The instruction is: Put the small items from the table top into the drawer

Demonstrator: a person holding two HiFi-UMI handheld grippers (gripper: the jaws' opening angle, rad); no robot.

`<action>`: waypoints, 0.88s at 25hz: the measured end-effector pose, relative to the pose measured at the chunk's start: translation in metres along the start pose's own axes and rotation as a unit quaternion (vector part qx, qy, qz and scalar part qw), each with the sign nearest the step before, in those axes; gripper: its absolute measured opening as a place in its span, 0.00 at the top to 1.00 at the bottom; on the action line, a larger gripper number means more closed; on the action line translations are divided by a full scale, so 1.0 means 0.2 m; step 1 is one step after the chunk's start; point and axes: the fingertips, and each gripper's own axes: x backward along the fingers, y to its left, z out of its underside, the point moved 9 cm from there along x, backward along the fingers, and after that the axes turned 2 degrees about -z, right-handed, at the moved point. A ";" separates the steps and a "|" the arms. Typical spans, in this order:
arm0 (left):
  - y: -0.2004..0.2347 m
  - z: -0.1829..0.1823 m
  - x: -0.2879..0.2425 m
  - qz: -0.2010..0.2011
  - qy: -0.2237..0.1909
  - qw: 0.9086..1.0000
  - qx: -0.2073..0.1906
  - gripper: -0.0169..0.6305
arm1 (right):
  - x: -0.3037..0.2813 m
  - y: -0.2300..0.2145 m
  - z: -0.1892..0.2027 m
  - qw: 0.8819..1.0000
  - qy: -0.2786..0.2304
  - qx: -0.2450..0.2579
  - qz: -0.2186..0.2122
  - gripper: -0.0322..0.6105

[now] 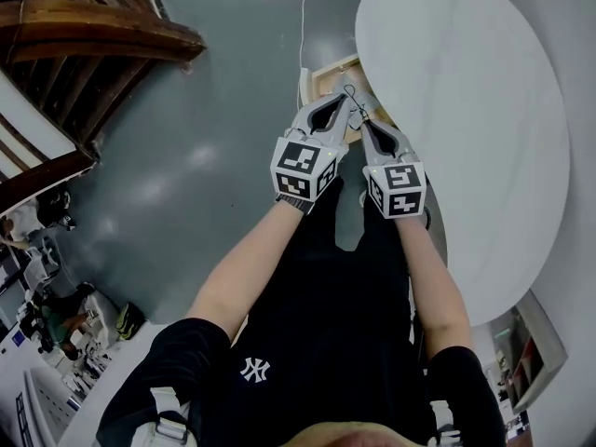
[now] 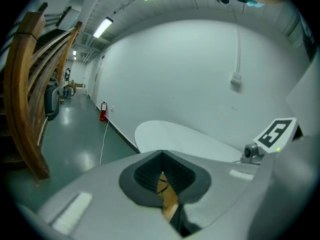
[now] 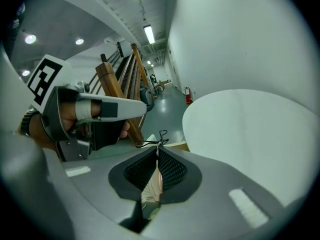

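Note:
A thin black wire clip (image 3: 159,140) sticks out from the tips of my right gripper (image 3: 158,148), which is shut on it. In the head view the clip (image 1: 352,99) hangs over the open wooden drawer (image 1: 328,74) at the near edge of the white oval table (image 1: 466,110). My left gripper (image 1: 346,112) is close beside the right gripper (image 1: 364,125), also over the drawer. In the left gripper view its jaws (image 2: 161,153) are shut with nothing between them. No small items show on the table top.
A wooden stair rail (image 1: 93,35) stands to the left across the grey floor. A white cable (image 1: 303,17) runs along the floor toward the drawer. A red fire extinguisher (image 2: 102,111) sits by the far wall. The person's legs are just below the grippers.

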 end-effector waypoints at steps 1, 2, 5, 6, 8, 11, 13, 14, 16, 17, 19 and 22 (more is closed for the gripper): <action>0.02 0.01 0.00 0.000 0.002 1.000 0.001 0.97 | -0.03 0.01 0.02 1.000 0.006 0.001 0.002 0.90; 0.03 0.02 0.01 0.000 0.003 1.000 0.002 0.97 | -0.06 0.01 0.04 1.000 0.011 0.001 0.005 0.89; 0.09 0.06 0.00 0.002 0.008 1.000 0.005 0.97 | -0.15 0.02 0.09 1.000 0.022 0.001 0.013 0.89; 0.11 0.07 -0.01 0.003 0.009 1.000 0.006 0.97 | -0.17 0.01 0.11 1.000 0.026 0.001 0.016 0.89; 0.14 0.09 -0.02 0.006 0.011 1.000 0.008 0.97 | -0.21 0.00 0.13 0.999 0.032 0.002 0.023 0.89; 0.17 0.12 -0.04 0.010 0.015 1.000 0.010 0.97 | -0.28 -0.03 0.18 0.999 0.042 0.000 0.034 0.89; 0.19 0.15 -0.07 0.013 0.017 1.000 0.011 0.97 | -0.33 -0.06 0.21 0.998 0.048 -0.003 0.041 0.89; 0.21 0.16 -0.08 0.015 0.018 1.000 0.011 0.97 | -0.35 -0.07 0.22 0.998 0.051 -0.005 0.044 0.89; 0.23 0.17 -0.10 0.017 0.019 1.000 0.012 0.97 | -0.41 -0.10 0.24 0.997 0.058 -0.008 0.049 0.89; 0.25 0.18 -0.11 0.018 0.021 1.000 0.012 0.97 | -0.44 -0.11 0.25 0.997 0.063 -0.009 0.051 0.89; 0.28 0.20 -0.12 0.020 0.024 0.999 0.012 0.97 | -0.50 -0.12 0.28 0.996 0.075 -0.010 0.054 0.89; 0.31 0.21 -0.14 0.023 0.026 0.999 0.012 0.97 | -0.55 -0.13 0.31 0.995 0.089 -0.011 0.055 0.89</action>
